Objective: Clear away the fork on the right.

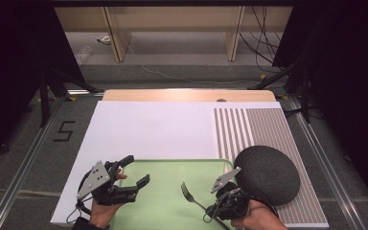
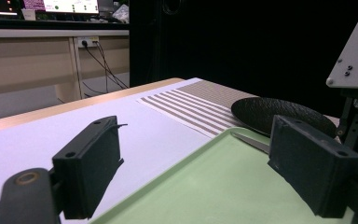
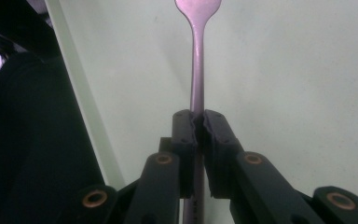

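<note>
Right tool (image 3: 198,122) clamps a slim metal fork (image 3: 197,70) over the smooth green tray (image 1: 172,211); left tool (image 1: 133,172) gapes.

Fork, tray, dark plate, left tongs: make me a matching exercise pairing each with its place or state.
Things:
1. fork
2. tray
3. dark plate
4. left tongs

Places or states:
A. on the striped mat
B. open, holding nothing
C. clamped in the right tongs
D. pale green, on the white sheet

Pairs: 1-C, 2-D, 3-A, 4-B
</note>
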Available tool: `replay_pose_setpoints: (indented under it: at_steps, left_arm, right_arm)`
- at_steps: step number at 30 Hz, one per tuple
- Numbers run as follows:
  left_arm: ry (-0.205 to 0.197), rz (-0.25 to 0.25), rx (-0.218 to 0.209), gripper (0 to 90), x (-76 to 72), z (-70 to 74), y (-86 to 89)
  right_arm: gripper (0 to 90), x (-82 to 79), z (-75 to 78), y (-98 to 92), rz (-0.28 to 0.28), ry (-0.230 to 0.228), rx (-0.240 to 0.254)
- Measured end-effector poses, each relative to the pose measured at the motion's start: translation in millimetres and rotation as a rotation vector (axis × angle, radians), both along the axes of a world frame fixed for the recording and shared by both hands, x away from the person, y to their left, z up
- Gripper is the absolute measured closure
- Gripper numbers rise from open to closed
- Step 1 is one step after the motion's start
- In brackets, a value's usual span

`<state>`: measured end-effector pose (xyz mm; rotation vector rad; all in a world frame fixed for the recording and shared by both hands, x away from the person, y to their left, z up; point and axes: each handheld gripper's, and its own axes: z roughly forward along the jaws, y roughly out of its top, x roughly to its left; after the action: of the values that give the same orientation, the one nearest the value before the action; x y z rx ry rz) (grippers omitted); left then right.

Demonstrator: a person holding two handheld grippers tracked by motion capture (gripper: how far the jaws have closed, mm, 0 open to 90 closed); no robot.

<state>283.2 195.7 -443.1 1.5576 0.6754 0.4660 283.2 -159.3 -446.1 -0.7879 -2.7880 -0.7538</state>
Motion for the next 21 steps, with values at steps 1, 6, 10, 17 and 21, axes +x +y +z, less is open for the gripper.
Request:
replay_pose_setpoints:
  at_steps: [1, 6, 10, 17, 21]
  left_arm:
    - [-0.001, 0.0, -0.001, 16.3, 0.1, 0.0, 0.0]
    - [0.0, 0.0, 0.0, 16.3, -0.1, 0.1, 0.1]
    - [-0.001, -0.001, 0.002, 16.2, 0.0, 0.1, -0.1]
    - [0.001, 0.0, 0.002, 16.2, 0.0, -0.1, -0.2]
    - [0.0, 0.0, 0.002, 16.3, 0.0, 0.0, -0.2]
  right_arm:
    - [83.8, -0.1, -0.6, 1.2, 0.006, 0.0, -0.008]
    - [83.8, -1.1, -3.1, 5.8, 0.037, 0.0, -0.054]
    - [83.8, -1.1, -5.2, 7.9, 0.044, 0.003, -0.092]
    - [83.8, -1.4, -8.1, 13.5, 0.071, 0.015, -0.139]
    - [83.7, -0.9, -12.7, 17.1, 0.092, 0.01, -0.174]
